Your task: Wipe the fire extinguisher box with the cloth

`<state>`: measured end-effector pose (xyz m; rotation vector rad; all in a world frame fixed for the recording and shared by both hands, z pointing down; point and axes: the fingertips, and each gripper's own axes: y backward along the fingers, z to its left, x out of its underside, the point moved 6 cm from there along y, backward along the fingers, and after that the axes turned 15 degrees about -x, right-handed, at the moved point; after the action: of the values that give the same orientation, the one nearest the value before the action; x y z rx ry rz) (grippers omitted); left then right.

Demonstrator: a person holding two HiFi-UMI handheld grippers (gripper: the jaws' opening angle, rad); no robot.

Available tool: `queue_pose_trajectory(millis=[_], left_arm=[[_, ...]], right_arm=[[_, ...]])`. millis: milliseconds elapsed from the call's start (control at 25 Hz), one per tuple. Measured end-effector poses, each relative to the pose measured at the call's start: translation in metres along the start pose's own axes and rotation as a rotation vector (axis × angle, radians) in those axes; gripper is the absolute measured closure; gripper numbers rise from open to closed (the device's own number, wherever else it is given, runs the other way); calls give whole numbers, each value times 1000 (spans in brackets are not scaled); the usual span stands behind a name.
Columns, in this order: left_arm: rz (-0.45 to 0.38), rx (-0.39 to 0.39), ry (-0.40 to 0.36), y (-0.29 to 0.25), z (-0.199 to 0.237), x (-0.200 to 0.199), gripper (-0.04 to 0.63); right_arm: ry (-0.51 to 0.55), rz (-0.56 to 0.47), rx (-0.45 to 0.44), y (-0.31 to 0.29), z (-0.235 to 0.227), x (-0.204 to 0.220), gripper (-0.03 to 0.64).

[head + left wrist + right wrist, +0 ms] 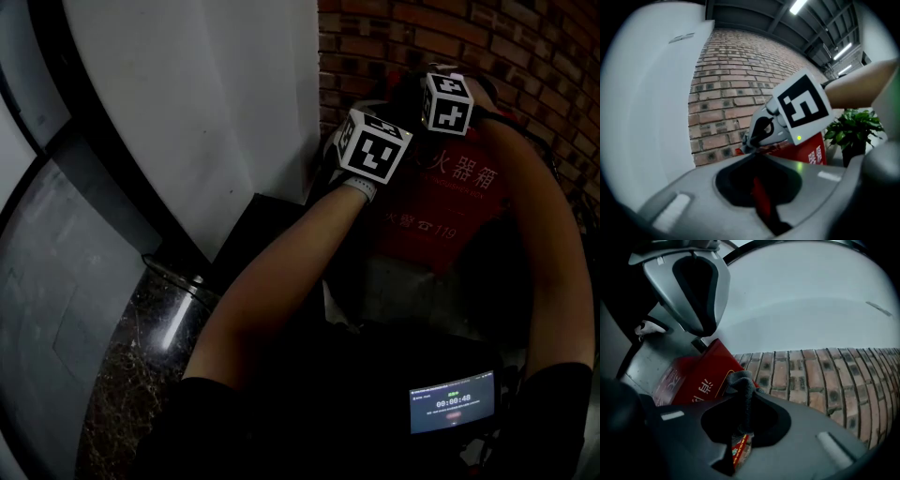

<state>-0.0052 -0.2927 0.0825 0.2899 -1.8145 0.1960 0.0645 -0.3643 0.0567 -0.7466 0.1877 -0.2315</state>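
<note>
The right gripper has its jaws closed on a dark grey cloth. The cloth stands up out of the seam as a narrow roll, long axis vertical in the frame, with its tip bent left in front of the red fire extinguisher box. There the box slants from lower left to upper right.

The left gripper has its jaws drawn together, with only a thin red strip in the seam, which I cannot identify. Only its view shows the right gripper's nose at the box's top edge, a potted plant and ceiling lights.

The head view alone shows the box's printed face, upper right against the brick wall, with white lettering running left to right. A lit screen sits lower right.
</note>
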Motion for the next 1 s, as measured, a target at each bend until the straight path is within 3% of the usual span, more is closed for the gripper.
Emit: queue_pose_trajectory(millis=[480, 1000], left_arm=[[-2, -4, 15, -6, 2, 2, 592], [-11, 49, 17, -7, -43, -15, 592]], right_arm=[[44, 4, -53, -17, 1, -9, 588], [-30, 58, -67, 3, 27, 50, 588]])
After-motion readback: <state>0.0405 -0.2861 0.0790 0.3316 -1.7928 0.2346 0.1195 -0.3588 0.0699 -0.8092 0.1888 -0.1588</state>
